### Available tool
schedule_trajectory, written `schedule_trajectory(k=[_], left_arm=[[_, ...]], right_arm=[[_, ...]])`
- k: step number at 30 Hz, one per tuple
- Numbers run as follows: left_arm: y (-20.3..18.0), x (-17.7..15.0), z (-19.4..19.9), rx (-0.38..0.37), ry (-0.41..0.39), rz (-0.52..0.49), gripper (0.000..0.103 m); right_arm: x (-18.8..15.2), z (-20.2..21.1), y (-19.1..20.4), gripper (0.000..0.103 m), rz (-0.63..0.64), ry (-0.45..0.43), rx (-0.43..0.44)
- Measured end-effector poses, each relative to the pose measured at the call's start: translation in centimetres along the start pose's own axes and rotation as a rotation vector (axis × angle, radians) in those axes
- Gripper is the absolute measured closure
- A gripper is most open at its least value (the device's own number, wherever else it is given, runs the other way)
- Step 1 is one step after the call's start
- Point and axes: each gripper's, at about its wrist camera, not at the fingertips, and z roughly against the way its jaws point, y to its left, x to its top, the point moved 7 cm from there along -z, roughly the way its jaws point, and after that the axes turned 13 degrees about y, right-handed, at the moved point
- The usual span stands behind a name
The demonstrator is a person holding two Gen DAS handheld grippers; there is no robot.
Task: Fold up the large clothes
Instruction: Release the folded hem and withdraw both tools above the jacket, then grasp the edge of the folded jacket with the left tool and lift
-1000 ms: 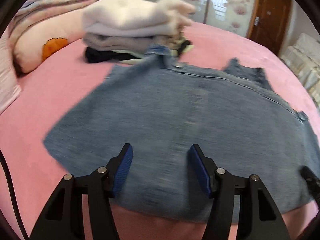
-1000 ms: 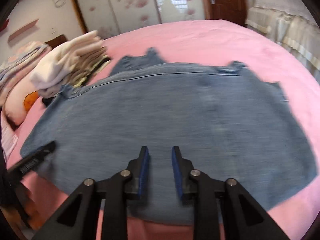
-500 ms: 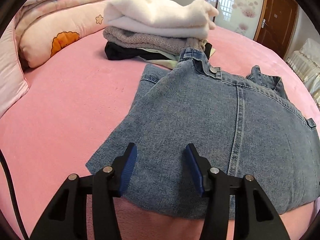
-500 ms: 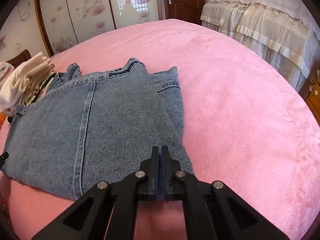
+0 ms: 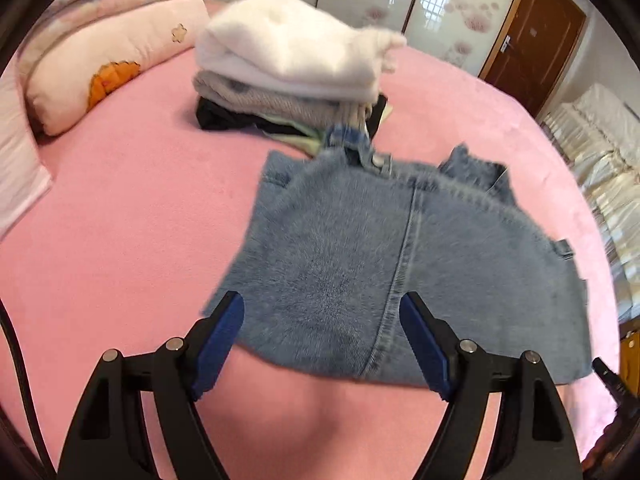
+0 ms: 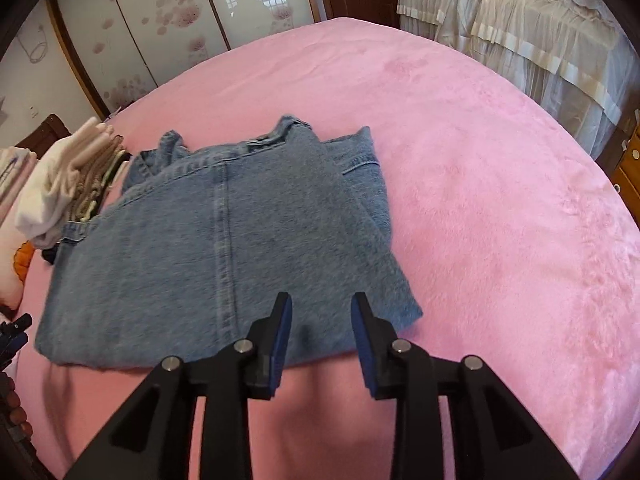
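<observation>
On the pink bed [image 6: 500,200] the folded jeans [image 6: 224,248] lie flat; my left tongs [image 5: 322,336] and right tongs [image 6: 320,334] have just opened, holding nothing. That fold looks finished; the far-left stack [image 5: 292,80] waits.

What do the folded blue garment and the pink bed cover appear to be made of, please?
The folded blue garment looks like washed denim: faded blue weave, raised double-stitched seams, a belt loop. The pink bed cover seems a soft plush fleece, matte, with short fuzzy nap; the exact fibre cannot be told.

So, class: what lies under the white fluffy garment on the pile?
Under the white garment sits a grey knit, then something black and a pale green edge. How many layers sit beneath is hidden.
</observation>
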Motion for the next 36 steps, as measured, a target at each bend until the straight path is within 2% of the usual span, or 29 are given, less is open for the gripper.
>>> schedule_trajectory(k=[3, 9, 12, 14, 19, 21, 23, 24, 26, 28, 31, 36], left_arm=[[0.1, -0.3, 4.3, -0.020, -0.026, -0.006, 0.022], [-0.4, -2.0, 10.9, 0.013, -0.068, -0.059, 0.021], [-1.2, -3.1, 14.0, -0.022, -0.095, -0.077, 0.018], [-1.5, -3.6, 15.3, -0.029, -0.115, -0.081, 0.014], [-1.5, -5.0, 16.4, -0.074, -0.155, -0.058, 0.011], [-1.6, -5.8, 15.4, -0.122, -0.146, -0.043, 0.009], [-1.6, -6.7, 13.4, -0.217, -0.128, -0.025, 0.009], [-1.5, -7.3, 11.7, -0.283, -0.101, -0.006, 0.009], [-1.2, -8.3, 8.4, -0.365, -0.048, 0.035, 0.009], [-0.8, -9.2, 5.1, -0.388, -0.014, 0.065, 0.009], [0.2, -9.9, 0.0, -0.376, 0.015, 0.097, 0.009], [1.8, -9.1, -6.3, -0.390, 0.031, 0.177, 0.010]], right_arm=[[-0.8, 3.4, 1.4, 0.072, 0.020, -0.019, 0.002], [-2.1, 10.2, 5.1, 0.072, 0.071, -0.068, 0.065], [-2.4, 13.5, 7.1, 0.072, 0.104, -0.113, 0.090], [-2.5, 15.2, 8.4, 0.072, 0.126, -0.141, 0.105], [-2.6, 18.2, 12.2, 0.071, 0.188, -0.220, 0.136], [-2.6, 18.4, 13.7, 0.070, 0.213, -0.261, 0.133], [-2.6, 17.8, 14.6, 0.067, 0.224, -0.284, 0.125], [-2.7, 17.1, 15.2, 0.065, 0.228, -0.298, 0.128], [-2.9, 15.1, 16.0, 0.064, 0.236, -0.306, 0.119], [-3.2, 12.7, 16.4, 0.064, 0.243, -0.297, 0.102], [-3.5, 8.4, 16.7, 0.064, 0.239, -0.258, 0.096], [-3.3, 2.2, 16.6, 0.064, 0.220, -0.182, 0.092]])
